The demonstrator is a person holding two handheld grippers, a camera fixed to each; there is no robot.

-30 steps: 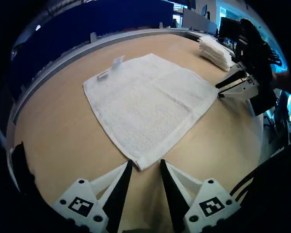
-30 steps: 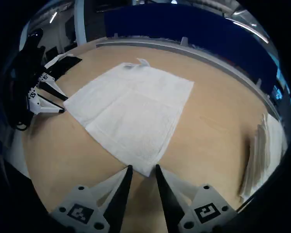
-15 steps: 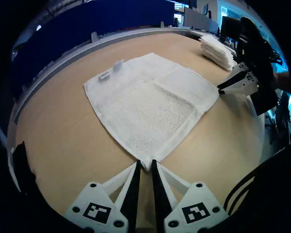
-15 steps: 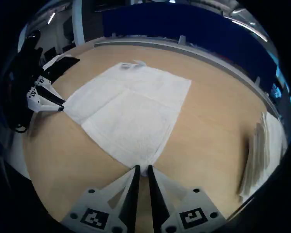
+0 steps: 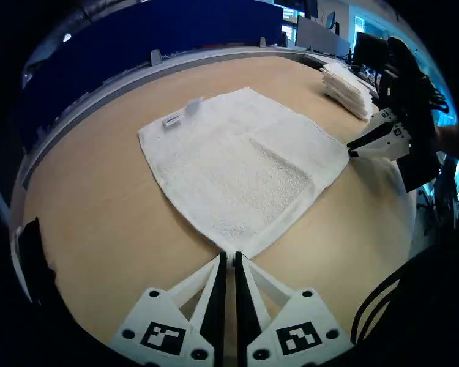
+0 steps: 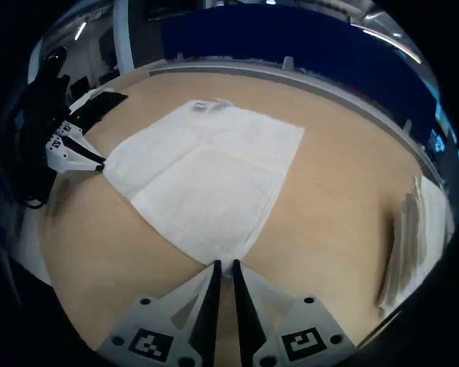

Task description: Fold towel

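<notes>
Two claws each pinch a corner of one white towel (image 5: 242, 165), which lies spread flat on the pale wooden counter (image 5: 95, 202). In the left gripper view the left claw (image 5: 229, 257) sits at the bottom, its two dark fingers drawn almost together with the towel's nearest corner caught between their tips, so it is closed on the cloth. The towel's two near edges run in to a point there. Across the towel, at its right-hand corner, the right claw (image 5: 350, 151) reaches in from the counter's edge with its tips together on that corner. Faint crease lines cross the towel and mark it into panels, and the nearer panel looks rougher in texture. A small tag (image 5: 179, 116) lies on the towel by its far left corner. Beyond the right claw, well apart from the spread towel, a stack of folded towels (image 5: 346, 88) rests near the counter's far right edge. A blue partition (image 5: 168, 30) runs along the back of the counter. In the right gripper view the right claw's own fingers meet at the bottom on the corner nearest that camera, closed on it in the same way, and the left claw appears at the left side gripping its corner. The stack shows there as a blur at the right. The rest of the towel lies flat on the counter between the two claws.
</notes>
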